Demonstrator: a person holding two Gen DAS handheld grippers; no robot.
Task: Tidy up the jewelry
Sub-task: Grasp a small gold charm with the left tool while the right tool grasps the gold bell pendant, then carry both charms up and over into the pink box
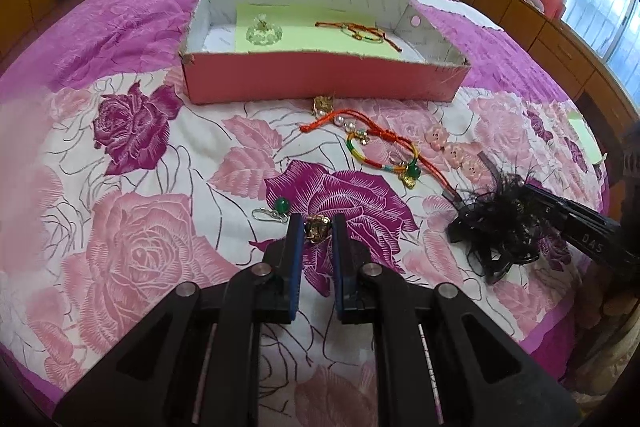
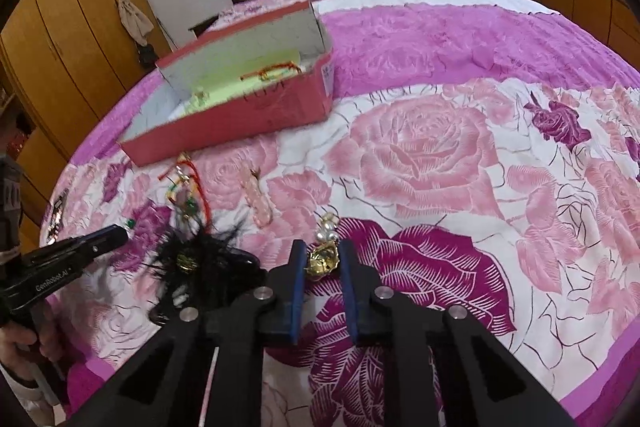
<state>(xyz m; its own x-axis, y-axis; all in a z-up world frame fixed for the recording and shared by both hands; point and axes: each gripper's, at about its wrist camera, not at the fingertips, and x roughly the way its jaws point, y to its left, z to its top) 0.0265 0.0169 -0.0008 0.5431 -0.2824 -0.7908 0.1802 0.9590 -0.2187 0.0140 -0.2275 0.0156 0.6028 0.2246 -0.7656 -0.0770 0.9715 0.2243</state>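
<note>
Gold trinkets sat between both claws.
The left gripper (image 1: pixel 316 229) clamped a gold charm (image 1: pixel 316 227); the right gripper (image 2: pixel 323 259) pinched a gold pearl earring (image 2: pixel 322 258).

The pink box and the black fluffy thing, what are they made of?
The pink box looks like cardboard: matte, with thin, rough torn edges. The black fluffy thing seems to be feathers or fine fibres on a dark clip, wispy strands sticking out; I can't tell for sure.

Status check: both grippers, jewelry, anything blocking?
Left gripper shut on gold charm. Right gripper clamps gold earring. Box holds two pieces, more loose on bed. Nothing in the way.
</note>
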